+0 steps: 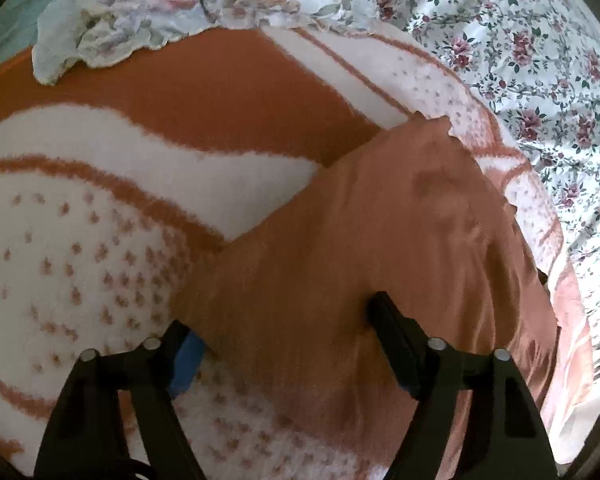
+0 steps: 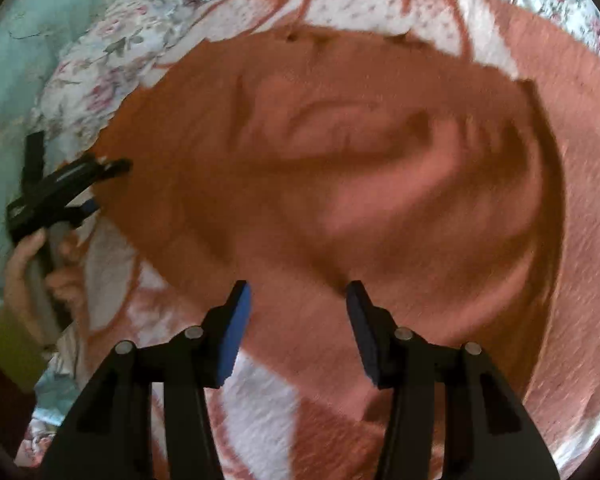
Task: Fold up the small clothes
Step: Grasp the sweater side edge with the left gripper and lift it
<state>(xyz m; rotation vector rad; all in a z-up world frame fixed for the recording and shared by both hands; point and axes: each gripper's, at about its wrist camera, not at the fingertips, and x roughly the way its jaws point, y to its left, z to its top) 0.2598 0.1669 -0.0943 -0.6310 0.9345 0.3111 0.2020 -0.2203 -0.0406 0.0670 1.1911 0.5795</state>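
A small rust-orange garment (image 1: 400, 248) lies on an orange-and-white patterned blanket (image 1: 100, 248). In the left wrist view my left gripper (image 1: 284, 332) is open, with the garment's near edge lying between its fingers. In the right wrist view the same garment (image 2: 340, 168) spreads wide and wrinkled. My right gripper (image 2: 298, 304) is open just above its near edge and holds nothing. The left gripper (image 2: 100, 184) also shows there at the garment's left edge, held by a hand.
A crumpled pale floral cloth (image 1: 148, 12) lies at the blanket's far edge. A floral bedsheet (image 1: 540, 80) surrounds the blanket on the right. A pale green cover (image 2: 28, 60) lies at the left in the right wrist view.
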